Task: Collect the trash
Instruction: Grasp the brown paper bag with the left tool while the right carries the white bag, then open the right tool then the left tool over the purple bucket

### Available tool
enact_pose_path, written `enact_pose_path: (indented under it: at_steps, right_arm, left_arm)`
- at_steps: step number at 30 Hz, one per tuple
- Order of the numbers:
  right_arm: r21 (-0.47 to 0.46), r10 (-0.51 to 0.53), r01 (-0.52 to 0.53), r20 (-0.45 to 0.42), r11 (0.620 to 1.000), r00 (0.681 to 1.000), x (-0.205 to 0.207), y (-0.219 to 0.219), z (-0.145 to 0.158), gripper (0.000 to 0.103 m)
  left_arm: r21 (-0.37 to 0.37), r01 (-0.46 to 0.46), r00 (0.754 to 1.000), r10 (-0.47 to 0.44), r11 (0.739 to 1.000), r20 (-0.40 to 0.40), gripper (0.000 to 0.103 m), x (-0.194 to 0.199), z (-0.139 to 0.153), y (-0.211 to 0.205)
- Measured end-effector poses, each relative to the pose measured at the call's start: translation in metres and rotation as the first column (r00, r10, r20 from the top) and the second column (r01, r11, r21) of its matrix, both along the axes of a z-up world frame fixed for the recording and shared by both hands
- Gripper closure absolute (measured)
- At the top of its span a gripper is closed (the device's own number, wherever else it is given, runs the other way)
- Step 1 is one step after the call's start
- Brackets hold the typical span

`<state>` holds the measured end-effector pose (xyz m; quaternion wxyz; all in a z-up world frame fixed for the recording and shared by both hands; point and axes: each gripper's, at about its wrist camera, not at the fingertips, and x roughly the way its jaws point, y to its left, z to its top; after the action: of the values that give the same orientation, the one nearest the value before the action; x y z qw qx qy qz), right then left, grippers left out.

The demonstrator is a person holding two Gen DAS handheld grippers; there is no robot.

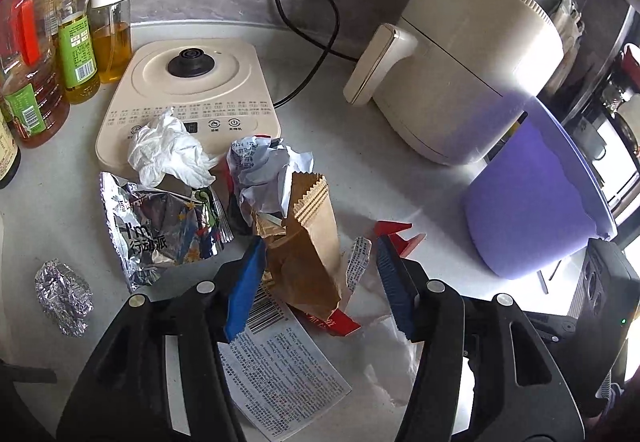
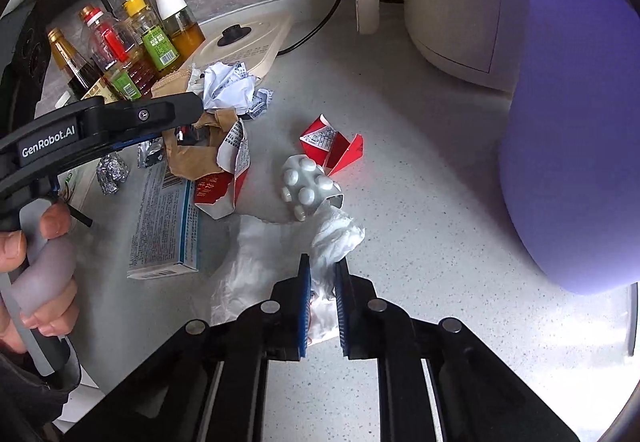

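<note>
A cream air fryer (image 1: 460, 53) stands at the back of the bench (image 2: 420, 201), a flat kettle base (image 1: 188, 97) beside oil bottles (image 1: 76, 33), black cord (image 1: 304, 13) trailing between

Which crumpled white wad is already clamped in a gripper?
The white tissue between the right gripper fingers; the other tissue wad and the printed paper ball lie free by the cooker base.
</note>
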<state>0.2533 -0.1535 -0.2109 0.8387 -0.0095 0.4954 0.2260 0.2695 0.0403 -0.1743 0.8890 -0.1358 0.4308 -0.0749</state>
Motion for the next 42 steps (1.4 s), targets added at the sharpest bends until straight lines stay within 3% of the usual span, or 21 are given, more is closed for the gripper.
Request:
enact_pose_path:
  at_steps: [2,7,16,24,32,42]
  right_arm:
    - [0.0,-0.001,0.001,0.006,1.0,1.0,-0.001,-0.005,0.003,0.091]
    - [0.017,0.009,-0.009,0.03,1.0,1.0,-0.004,-0.01,0.017,0.091]
    - [0.044,0.113,-0.121,0.153,0.992,0.982,-0.013,-0.01,0.063,0.091]
    - [0.081,0.178,-0.211,0.298,0.974,0.938,-0.022,-0.021,0.12,0.091]
    - [0.122,0.119,-0.18,0.396,0.976,0.911,-0.007,-0.067,0.164,0.09]
    - [0.158,-0.009,-0.071,0.455,0.985,0.891,0.019,-0.137,0.193,0.09]
  left_arm:
    - [0.011,0.004,1.0,-0.003,1.0,-0.012,0.072,0.002,-0.003,-0.003]
    - [0.039,-0.005,0.999,0.003,0.999,0.048,0.081,-0.01,0.012,-0.005]
    - [0.044,-0.104,0.984,0.096,0.994,0.151,0.082,-0.044,0.059,0.005]
    - [0.057,-0.187,0.958,0.169,0.981,0.232,0.082,-0.07,0.103,-0.003]
    - [0.066,-0.215,0.935,0.185,0.974,0.303,0.082,-0.077,0.142,-0.029]
    - [0.077,-0.168,0.925,0.13,0.983,0.358,0.082,-0.062,0.17,-0.079]
